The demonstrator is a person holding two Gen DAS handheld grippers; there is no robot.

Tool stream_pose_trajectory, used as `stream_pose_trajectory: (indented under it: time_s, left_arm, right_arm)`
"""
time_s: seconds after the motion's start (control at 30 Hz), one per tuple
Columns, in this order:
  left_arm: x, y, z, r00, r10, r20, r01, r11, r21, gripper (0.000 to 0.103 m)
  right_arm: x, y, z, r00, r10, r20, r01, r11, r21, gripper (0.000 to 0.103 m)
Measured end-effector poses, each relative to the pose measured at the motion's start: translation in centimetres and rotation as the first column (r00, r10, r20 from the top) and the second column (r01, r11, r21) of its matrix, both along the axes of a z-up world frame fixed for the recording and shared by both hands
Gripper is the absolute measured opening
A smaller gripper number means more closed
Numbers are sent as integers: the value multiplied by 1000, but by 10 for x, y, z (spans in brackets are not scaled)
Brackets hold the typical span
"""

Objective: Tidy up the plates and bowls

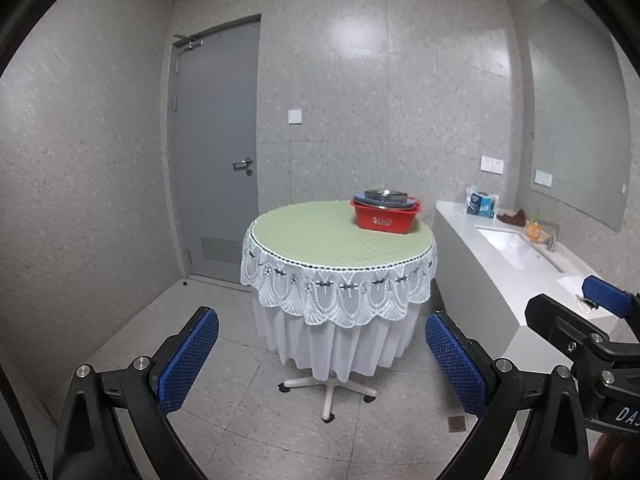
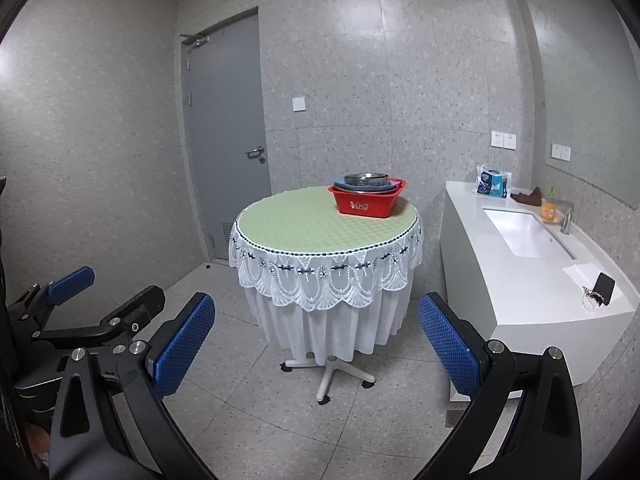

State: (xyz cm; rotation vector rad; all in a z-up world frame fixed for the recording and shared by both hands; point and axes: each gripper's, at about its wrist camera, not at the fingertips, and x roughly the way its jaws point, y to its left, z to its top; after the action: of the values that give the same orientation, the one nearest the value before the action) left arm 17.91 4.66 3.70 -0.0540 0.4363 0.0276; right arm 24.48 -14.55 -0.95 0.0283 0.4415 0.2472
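A red plastic basin [image 1: 386,218] [image 2: 366,202] stands on the far right part of a round table [image 1: 320,244] [image 2: 304,228] with a green top and white lace cloth. A blue plate [image 1: 408,201] [image 2: 342,181] and a steel bowl [image 1: 385,194] [image 2: 366,179] lie stacked in the basin. My left gripper [image 1: 322,354] is open and empty, well short of the table. My right gripper [image 2: 316,344] is open and empty too, at about the same distance. Each gripper shows at the edge of the other's view.
A white counter with a sink [image 1: 516,248] [image 2: 528,232] runs along the right wall, bearing a tissue pack [image 2: 493,182], a brown cloth, an orange bottle [image 2: 550,206] and a phone [image 2: 603,287]. A grey door [image 1: 216,152] is behind the table. The table's star base [image 2: 328,372] stands on tiled floor.
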Motion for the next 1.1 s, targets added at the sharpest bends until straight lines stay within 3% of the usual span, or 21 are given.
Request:
stream_pose_trajectory:
  time_s: [0.23,1.1]
  left_arm:
    - [-11,-6,-7,1000,1,26,-1,1000,2,102]
    - [35,9,-35,998,-10,56,9,1000,16,102]
  right_arm:
    - [-7,0,2,1000,8,28,-8,1000,-4,103]
    - [3,3,-2,999,4,48,-4,1000,8,103]
